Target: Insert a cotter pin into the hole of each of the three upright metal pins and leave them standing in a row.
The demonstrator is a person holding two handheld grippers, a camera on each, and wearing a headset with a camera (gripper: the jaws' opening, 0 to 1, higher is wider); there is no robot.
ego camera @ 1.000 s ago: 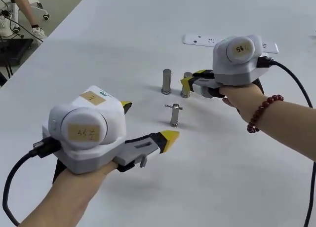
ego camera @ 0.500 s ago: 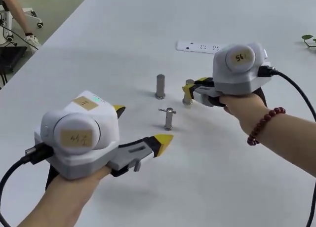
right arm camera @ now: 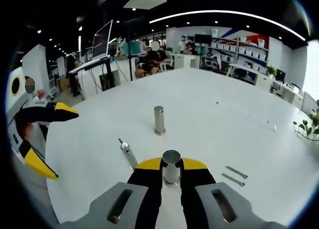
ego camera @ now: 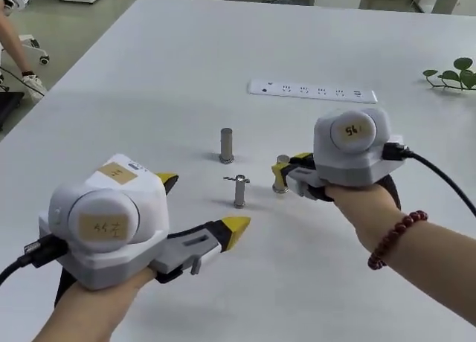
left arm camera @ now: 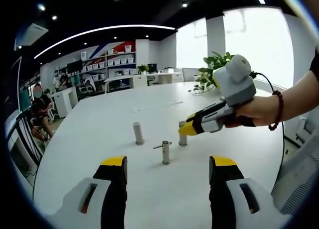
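Observation:
Three short metal pins stand on the white table (ego camera: 149, 82). The far pin (ego camera: 227, 146) is bare. The middle pin (ego camera: 239, 190) has a cotter pin through its head. My right gripper (ego camera: 282, 175) is shut on the third pin (ego camera: 281, 165), right of the other two; in the right gripper view this pin (right arm camera: 171, 167) stands upright between the yellow-tipped jaws. Two loose cotter pins (right arm camera: 233, 175) lie on the table to its right. My left gripper (ego camera: 201, 205) is open at the near left, short of the middle pin (left arm camera: 165, 152), with nothing between its jaws.
A white power strip (ego camera: 312, 91) lies at the back of the table. Green plant leaves (ego camera: 452, 72) show at the far right edge. A cable (ego camera: 439, 182) trails from the right gripper. People sit at desks far behind in the room.
My right gripper has carried its metal pin to the right and nearer, away from the far pin. The head camera has tilted up. The left gripper stays open.

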